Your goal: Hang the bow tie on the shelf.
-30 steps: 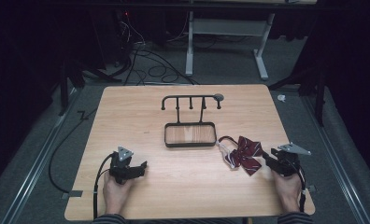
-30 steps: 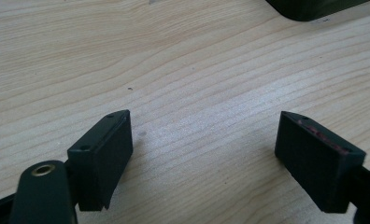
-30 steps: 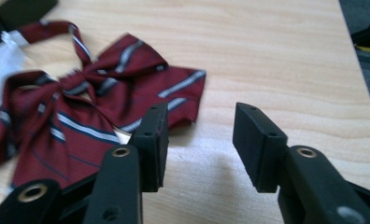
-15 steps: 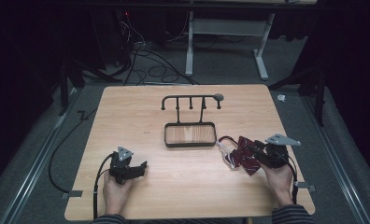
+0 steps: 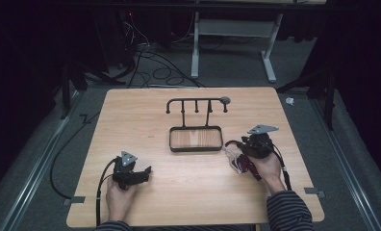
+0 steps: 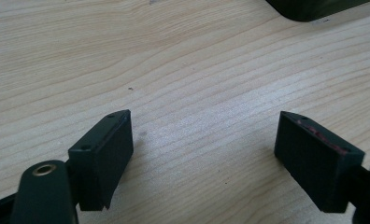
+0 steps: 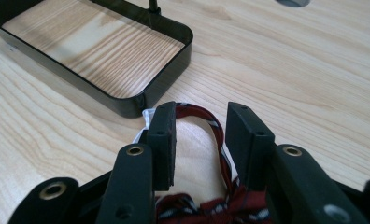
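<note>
On the bench [image 5: 188, 192], the dark red striped bow tie [image 7: 211, 126] lies just beside the black tray [image 7: 127, 100]. The right tool [image 7: 201, 140], half open and just been closing, straddles its band loop without pressing. The left tool [image 6: 204, 154] stands released, wide open over bare wood.

Dark red striped bow tie [image 7: 206, 205], strap looped, flat on table by tray.

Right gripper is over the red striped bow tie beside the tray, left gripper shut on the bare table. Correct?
Not quite. The left gripper is open: the left gripper view shows its jaws wide apart over bare table. The rest holds: the right gripper is over the red striped bow tie beside the tray.
</note>
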Tool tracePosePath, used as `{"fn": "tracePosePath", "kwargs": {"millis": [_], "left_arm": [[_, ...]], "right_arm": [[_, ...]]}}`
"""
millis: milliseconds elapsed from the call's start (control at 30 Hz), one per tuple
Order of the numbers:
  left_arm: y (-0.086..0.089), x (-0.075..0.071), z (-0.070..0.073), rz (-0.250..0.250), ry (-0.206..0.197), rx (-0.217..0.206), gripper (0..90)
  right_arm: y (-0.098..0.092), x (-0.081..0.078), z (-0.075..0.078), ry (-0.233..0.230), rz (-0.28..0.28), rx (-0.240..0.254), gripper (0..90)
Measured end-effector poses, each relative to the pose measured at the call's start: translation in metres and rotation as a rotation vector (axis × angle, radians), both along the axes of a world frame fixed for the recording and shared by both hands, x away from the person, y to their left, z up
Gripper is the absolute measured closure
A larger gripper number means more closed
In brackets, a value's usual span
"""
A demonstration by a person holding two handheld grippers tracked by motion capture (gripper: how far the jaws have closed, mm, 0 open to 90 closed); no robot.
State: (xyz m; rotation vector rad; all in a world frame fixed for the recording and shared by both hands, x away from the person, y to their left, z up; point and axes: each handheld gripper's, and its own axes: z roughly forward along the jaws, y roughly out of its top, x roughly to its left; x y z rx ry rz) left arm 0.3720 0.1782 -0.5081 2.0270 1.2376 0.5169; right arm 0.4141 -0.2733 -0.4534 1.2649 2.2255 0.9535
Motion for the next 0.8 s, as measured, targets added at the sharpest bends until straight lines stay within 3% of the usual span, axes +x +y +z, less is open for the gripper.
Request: {"fn": "tracePosePath", "kwargs": {"millis": [300, 600, 800], "left_arm": [[0.0, 0.0, 0.0, 0.0, 0.0, 0.0, 20.1], [0.0, 0.0, 0.0, 0.0, 0.0, 0.0, 20.1], [0.0, 0.0, 0.0, 0.0, 0.0, 0.0, 20.1]], "right_arm": [[0.005, 0.025, -0.012, 0.067, -0.014, -0.04, 68.5], [0.003, 0.037, -0.026, 0.127, -0.028, -0.036, 74.8], [0.003, 0.04, -0.033, 0.139, -0.015, -0.063, 90.0]]}}
